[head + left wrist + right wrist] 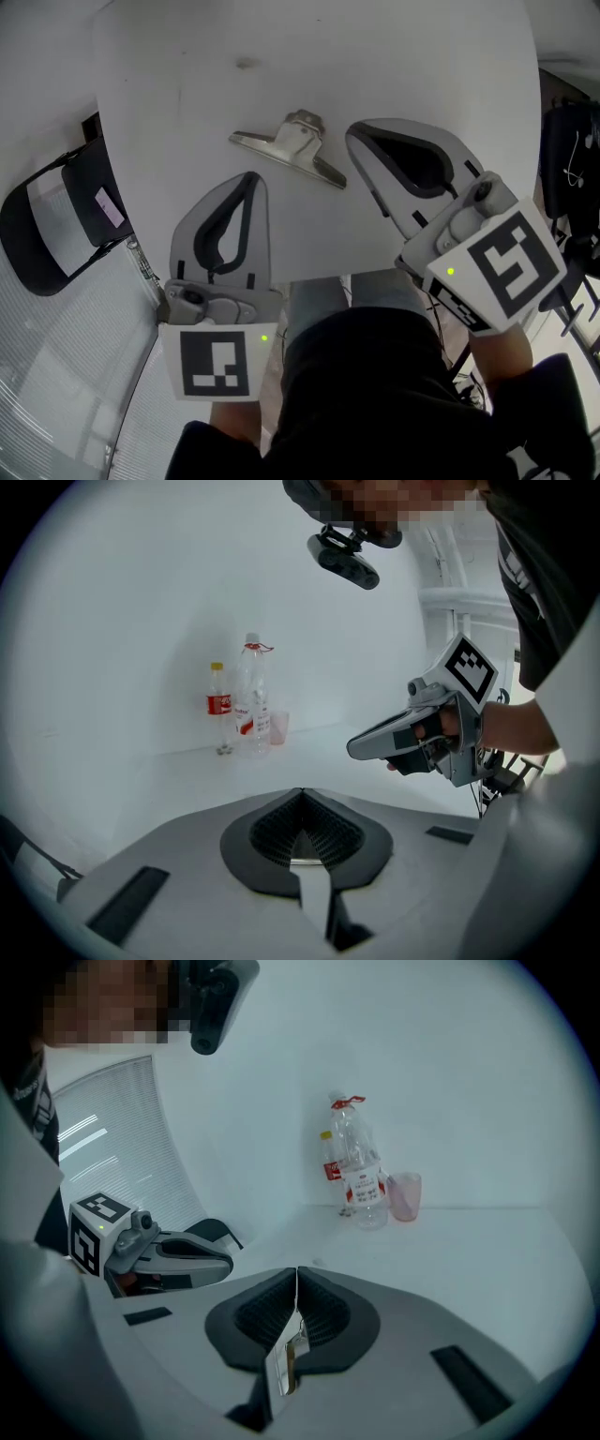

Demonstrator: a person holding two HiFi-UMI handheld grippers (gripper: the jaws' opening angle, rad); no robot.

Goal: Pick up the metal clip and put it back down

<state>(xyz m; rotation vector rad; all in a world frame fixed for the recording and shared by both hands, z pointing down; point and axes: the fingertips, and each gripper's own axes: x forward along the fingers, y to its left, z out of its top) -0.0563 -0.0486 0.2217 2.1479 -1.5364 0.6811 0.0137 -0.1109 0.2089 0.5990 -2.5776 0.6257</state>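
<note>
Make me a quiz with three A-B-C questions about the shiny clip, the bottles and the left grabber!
1. Where is the metal clip?
A. Lying on the white table
B. Pinched in the right gripper
C. On the floor

2. How many bottles stand in the background?
A. One
B. Two
C. Four

3. How are the left gripper's jaws?
A. Wide open
B. Shut on the clip
C. Shut, with nothing between them

Answers:
1 A, the head view shows it lying free on the tabletop.
2 B, a red-labelled bottle and a taller clear bottle stand beside a pink cup.
3 C, the left gripper view shows its jaws meeting with nothing gripped.
</note>
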